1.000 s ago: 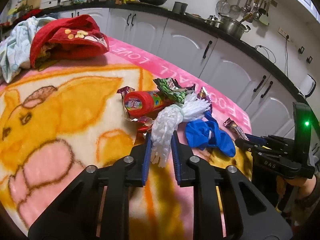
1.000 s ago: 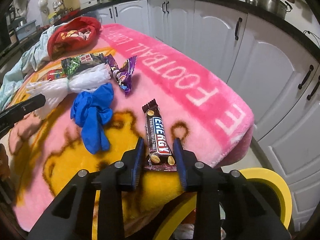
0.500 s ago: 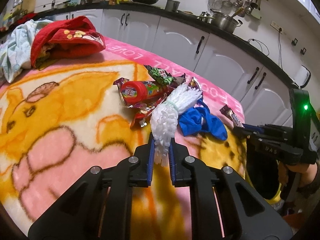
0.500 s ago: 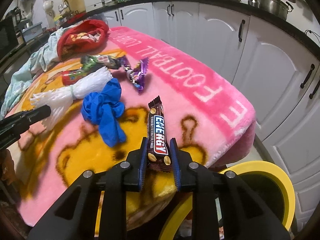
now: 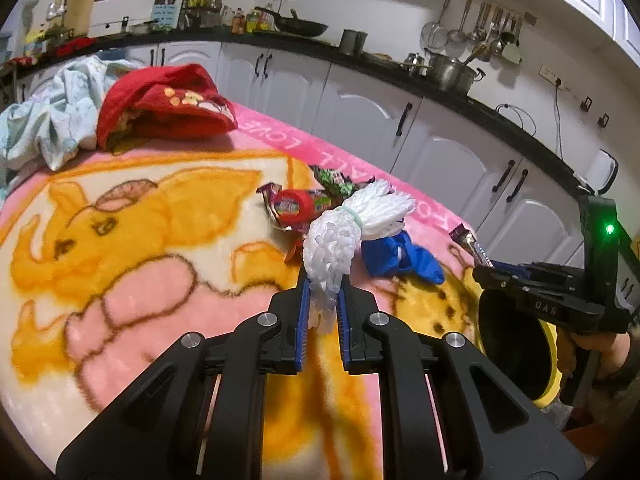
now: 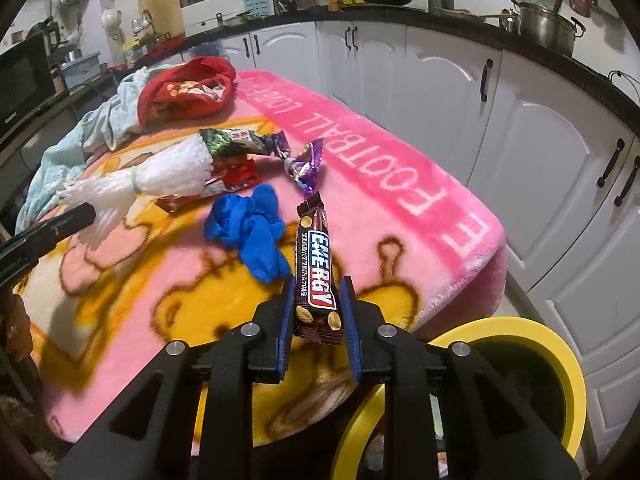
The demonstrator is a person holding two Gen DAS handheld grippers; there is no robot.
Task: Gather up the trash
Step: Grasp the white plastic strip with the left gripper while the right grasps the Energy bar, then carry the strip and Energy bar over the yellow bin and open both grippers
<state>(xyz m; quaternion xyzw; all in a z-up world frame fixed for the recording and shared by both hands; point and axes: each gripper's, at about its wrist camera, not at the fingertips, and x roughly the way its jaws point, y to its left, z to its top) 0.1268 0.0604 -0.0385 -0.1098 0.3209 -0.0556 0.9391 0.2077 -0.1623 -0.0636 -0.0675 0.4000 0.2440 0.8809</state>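
This is a home kitchen. White cabinets (image 5: pixel 432 148) with dark handles run under a black worktop (image 5: pixel 500 120) that carries a steel pot (image 5: pixel 452 70), a frying pan (image 5: pixel 296 26), bottles (image 5: pixel 244 22) and a cutting board (image 5: pixel 76 2). Ladles and strainers (image 5: pixel 472 34) hang on the wall, near a socket (image 5: pixel 550 72). A microwave (image 6: pixel 24 80) stands at the far left in the right wrist view. A pink cartoon blanket (image 5: pixel 140 220) covers the table in the middle, with crumpled clothes (image 5: pixel 160 104) at its far end, and a yellow-rimmed bin (image 6: pixel 560 360) stands on the floor beside it.
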